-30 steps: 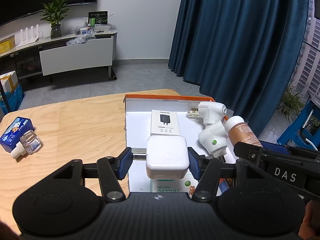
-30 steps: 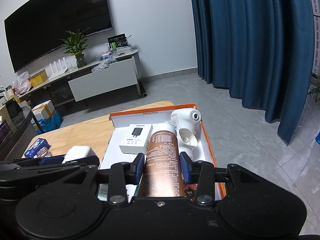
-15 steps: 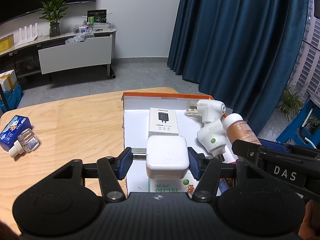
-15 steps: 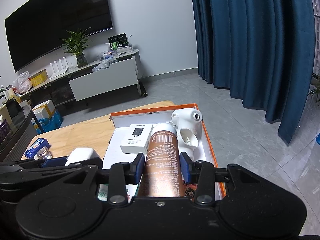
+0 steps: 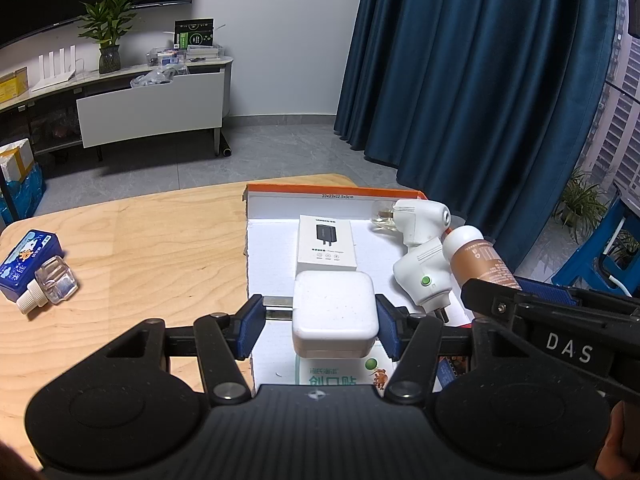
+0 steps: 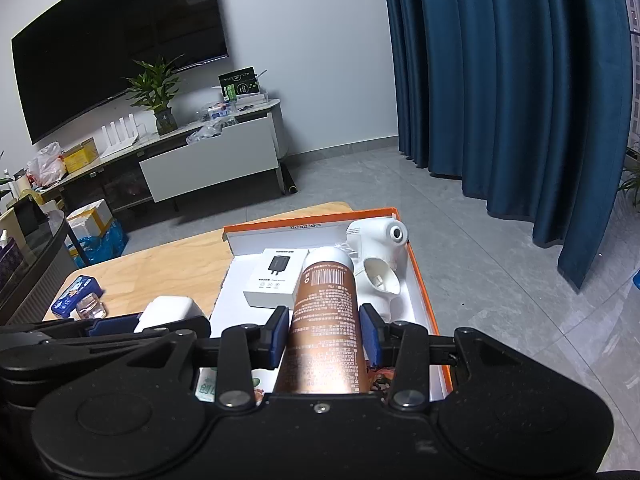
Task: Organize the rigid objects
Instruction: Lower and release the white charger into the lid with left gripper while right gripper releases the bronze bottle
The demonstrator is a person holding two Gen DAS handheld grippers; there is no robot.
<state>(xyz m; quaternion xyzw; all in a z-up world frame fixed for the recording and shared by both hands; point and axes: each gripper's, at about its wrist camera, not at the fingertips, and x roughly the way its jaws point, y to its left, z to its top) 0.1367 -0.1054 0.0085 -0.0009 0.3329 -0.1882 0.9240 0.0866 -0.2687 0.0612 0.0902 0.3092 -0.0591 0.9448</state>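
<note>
My left gripper is shut on a white square box and holds it above the near part of an orange-rimmed white tray. My right gripper is shut on a brown tube with a white cap, held above the tray's right side; the tube also shows in the left wrist view. In the tray lie a white charger box, two white plug-in devices and a green-printed packet.
A blue carton and a small clear bottle lie on the wooden table at the left. Dark blue curtains hang beyond the table's right edge. A TV cabinet stands across the room.
Both grippers have moved slightly back and to the left with their objects; the tray and its contents sit a little farther off in both views.
</note>
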